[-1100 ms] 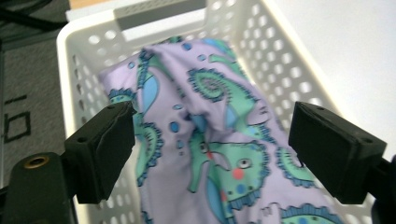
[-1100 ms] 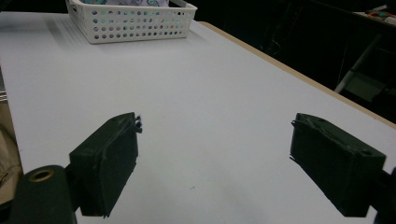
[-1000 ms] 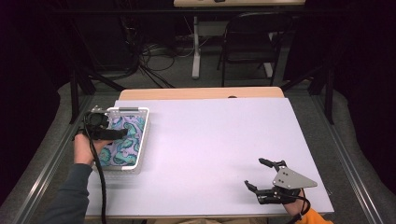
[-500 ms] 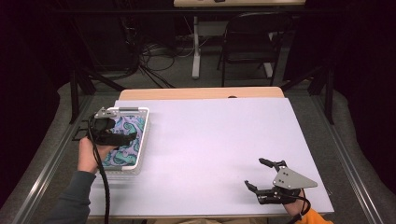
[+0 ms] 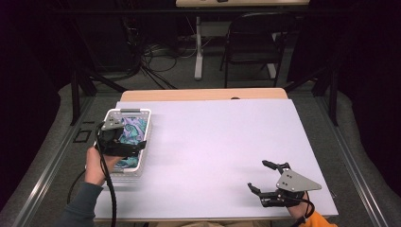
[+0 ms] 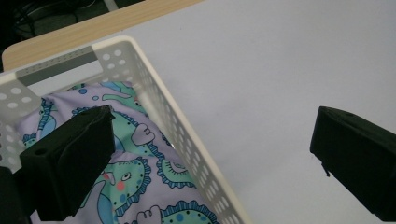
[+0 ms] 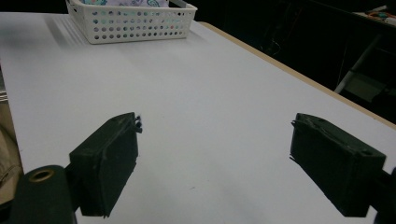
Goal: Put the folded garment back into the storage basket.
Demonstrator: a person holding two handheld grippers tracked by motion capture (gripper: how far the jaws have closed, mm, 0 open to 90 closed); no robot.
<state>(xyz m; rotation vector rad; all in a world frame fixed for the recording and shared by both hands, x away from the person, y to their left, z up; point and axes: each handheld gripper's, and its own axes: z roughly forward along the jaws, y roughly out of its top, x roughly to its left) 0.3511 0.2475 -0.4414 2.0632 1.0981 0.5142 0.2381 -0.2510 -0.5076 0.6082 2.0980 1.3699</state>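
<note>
A white perforated basket [image 5: 127, 112] stands at the table's left edge and holds a lilac cloth [image 5: 131, 128] printed with teal dinosaurs. My left gripper [image 5: 136, 147] hovers over the basket's near right part. In the left gripper view its jaws have just been opening and stand wide apart [image 6: 212, 116]. One jaw is above the cloth [image 6: 140, 163], the other above bare table past the basket wall [image 6: 140, 60], and nothing is gripped. My right gripper [image 5: 257, 175] rests low near the front right of the table, open and empty [image 7: 215, 119], facing the distant basket [image 7: 140, 23].
The white tabletop [image 5: 217, 142] has a wooden strip [image 5: 203, 94] along its far edge. Beyond it are a black chair [image 5: 255, 42], a table leg [image 5: 198, 52] and floor cables [image 5: 156, 52]. Metal rails run along both sides of the table.
The left gripper has drifted toward the near side and slightly right over the basket, lifting a little from the cloth. The right gripper has stayed where it was.
</note>
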